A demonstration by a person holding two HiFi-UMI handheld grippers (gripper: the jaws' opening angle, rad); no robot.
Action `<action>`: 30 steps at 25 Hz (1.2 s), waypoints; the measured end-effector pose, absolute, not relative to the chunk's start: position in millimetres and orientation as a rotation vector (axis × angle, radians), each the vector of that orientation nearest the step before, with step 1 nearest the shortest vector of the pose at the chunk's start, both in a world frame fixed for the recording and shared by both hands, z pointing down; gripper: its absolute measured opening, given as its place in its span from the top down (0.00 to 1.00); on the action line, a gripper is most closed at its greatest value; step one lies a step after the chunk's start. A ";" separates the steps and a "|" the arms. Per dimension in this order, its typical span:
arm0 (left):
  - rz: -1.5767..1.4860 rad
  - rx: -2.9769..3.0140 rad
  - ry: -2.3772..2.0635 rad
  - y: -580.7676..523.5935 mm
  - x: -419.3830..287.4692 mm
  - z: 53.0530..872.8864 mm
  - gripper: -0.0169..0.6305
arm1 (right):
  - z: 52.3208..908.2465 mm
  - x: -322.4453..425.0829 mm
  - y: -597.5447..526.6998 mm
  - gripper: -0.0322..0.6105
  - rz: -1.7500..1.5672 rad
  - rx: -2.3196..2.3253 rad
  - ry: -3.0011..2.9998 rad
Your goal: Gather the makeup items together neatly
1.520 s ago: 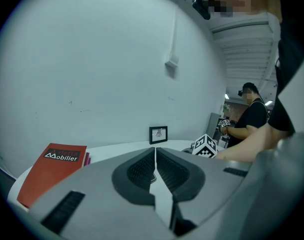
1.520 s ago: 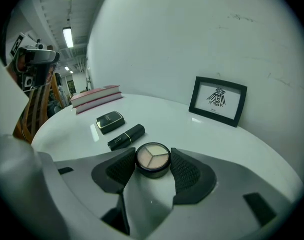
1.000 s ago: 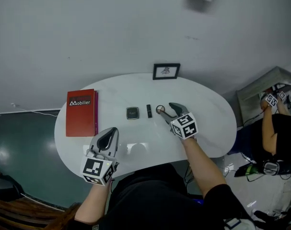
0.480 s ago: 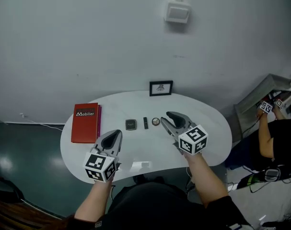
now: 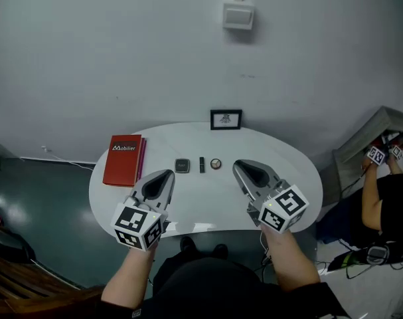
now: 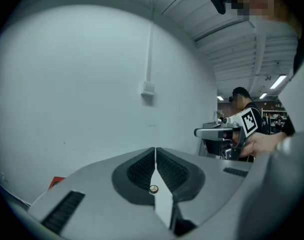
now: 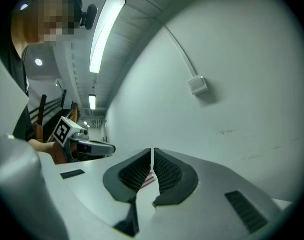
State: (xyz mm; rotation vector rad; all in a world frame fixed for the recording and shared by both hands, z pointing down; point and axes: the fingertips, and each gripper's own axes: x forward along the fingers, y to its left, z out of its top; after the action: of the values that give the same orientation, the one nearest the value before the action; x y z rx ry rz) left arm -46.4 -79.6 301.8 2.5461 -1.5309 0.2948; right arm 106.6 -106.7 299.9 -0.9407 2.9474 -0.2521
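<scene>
Three makeup items lie in a short row at the middle of the white table (image 5: 281,153): a dark square compact (image 5: 182,165), a black lipstick tube (image 5: 202,164) and a small round compact (image 5: 216,163). Both grippers hang above the table's near half, lifted clear of the items. My left gripper (image 5: 168,174) (image 6: 155,149) is shut and holds nothing. The jaws of my right gripper (image 5: 238,166) (image 7: 152,150) have just been closing and now stand shut with nothing between them. Each gripper view looks at the grey wall and shows the other gripper from the side.
A red book (image 5: 125,159) lies at the table's left end. A small framed picture (image 5: 226,119) stands at the far edge against the wall. A white wall box (image 5: 239,16) is mounted higher up. Another person (image 5: 387,191) works at the right beside a shelf.
Both grippers have risen off the table towards me. The right one drew back from the round compact and shut its jaws, which stood open before. The three items have not moved.
</scene>
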 end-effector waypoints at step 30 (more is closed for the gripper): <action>0.248 2.577 -1.626 -107.4 -113.8 282.0 0.94 | 260.0 95.9 -126.6 0.90 -0.038 -1.180 2.881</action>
State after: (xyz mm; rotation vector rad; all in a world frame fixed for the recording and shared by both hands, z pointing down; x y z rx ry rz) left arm -113.8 -107.4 282.0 2.5772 -1.6256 0.2477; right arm 95.9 -126.6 260.0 -1.1802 2.8812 -0.0381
